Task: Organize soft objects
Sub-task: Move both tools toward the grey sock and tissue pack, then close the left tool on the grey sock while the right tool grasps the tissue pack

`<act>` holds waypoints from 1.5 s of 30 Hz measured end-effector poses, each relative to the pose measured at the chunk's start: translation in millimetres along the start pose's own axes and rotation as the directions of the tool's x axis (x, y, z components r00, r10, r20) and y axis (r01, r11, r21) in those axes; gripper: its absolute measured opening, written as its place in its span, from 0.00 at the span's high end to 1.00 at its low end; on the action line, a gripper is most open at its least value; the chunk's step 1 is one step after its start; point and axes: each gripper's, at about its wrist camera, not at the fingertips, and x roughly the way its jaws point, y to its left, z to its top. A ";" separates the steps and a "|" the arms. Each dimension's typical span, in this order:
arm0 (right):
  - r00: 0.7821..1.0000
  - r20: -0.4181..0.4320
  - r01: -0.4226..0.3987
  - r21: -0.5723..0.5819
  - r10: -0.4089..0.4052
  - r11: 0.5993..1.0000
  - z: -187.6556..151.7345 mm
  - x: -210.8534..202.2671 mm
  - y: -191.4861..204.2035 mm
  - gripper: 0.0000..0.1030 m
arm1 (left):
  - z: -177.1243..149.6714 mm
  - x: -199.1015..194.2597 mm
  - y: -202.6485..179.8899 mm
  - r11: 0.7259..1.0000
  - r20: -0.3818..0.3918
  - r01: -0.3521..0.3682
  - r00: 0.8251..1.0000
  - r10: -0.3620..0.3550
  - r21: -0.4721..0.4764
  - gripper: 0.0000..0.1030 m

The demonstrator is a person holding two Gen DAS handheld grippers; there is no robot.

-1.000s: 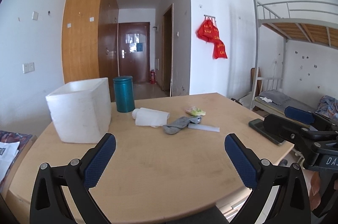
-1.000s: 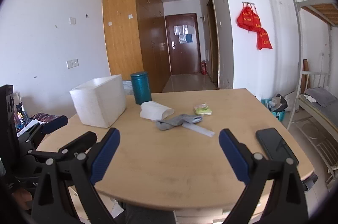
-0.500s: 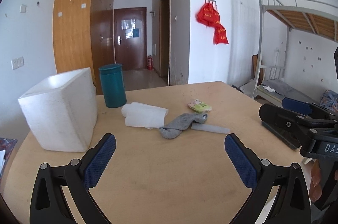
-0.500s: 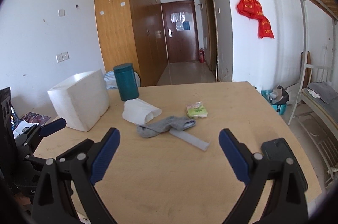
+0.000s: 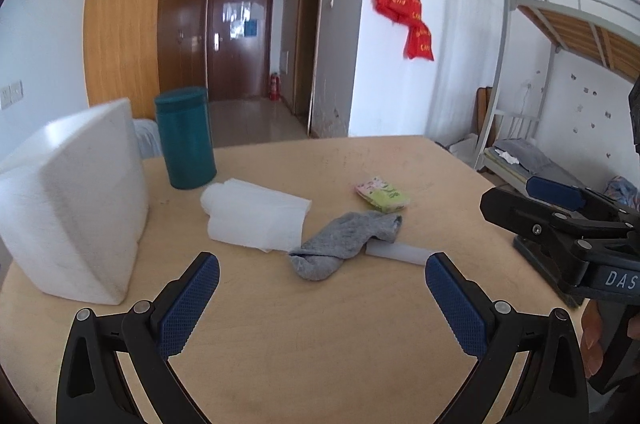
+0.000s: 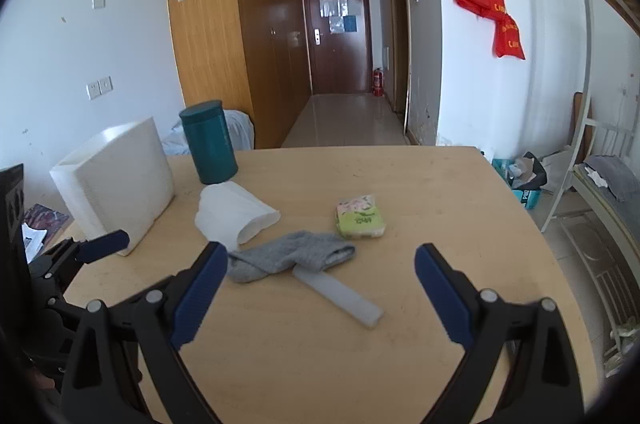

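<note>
A grey sock point(image 5: 343, 244) point(image 6: 287, 254) lies on the wooden table, partly over a translucent white bar point(image 5: 396, 251) point(image 6: 340, 294). A folded white cloth point(image 5: 256, 214) point(image 6: 232, 214) lies to its left. A small green tissue pack point(image 5: 382, 194) point(image 6: 361, 217) lies behind it. My left gripper point(image 5: 322, 298) is open and empty, above the table short of the sock. My right gripper point(image 6: 320, 290) is open and empty, with the sock and bar just beyond its fingers.
A white foam box point(image 5: 76, 208) point(image 6: 116, 180) stands at the left of the table point(image 5: 304, 356). A teal canister point(image 5: 185, 138) point(image 6: 208, 142) stands behind it. A bunk bed point(image 5: 560, 64) stands at the right. The right gripper's body point(image 5: 576, 236) shows in the left wrist view.
Both grippers have moved forward over the table toward the sock and cloth, which now appear larger and closer. Both stay open. The phone at the right is now out of view.
</note>
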 end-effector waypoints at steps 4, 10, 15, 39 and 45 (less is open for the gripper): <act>0.999 -0.032 0.013 -0.007 -0.014 1.000 9.1 19.3 -4.3 0.07 | 3.9 27.8 6.1 0.999 -0.074 0.026 0.997 -0.029 -0.037 0.01; 0.992 -0.127 0.009 0.001 -0.009 1.000 15.5 55.3 -10.6 0.12 | 2.1 66.7 5.6 0.997 -0.185 0.048 0.981 -0.059 -0.066 0.09; 0.982 -0.186 0.003 0.027 0.002 1.000 19.1 80.6 -21.2 0.14 | 2.2 88.5 11.4 0.993 -0.252 0.052 0.964 -0.079 -0.109 0.13; 0.955 -0.298 0.027 0.081 -0.002 0.996 21.4 138.2 -55.8 0.21 | 0.5 132.4 15.9 0.992 -0.366 0.000 0.930 -0.046 -0.123 0.47; 0.949 -0.315 0.045 0.060 -0.024 0.997 22.3 151.7 -50.4 0.21 | -0.3 134.9 10.7 0.996 -0.359 -0.009 0.933 -0.022 -0.085 0.68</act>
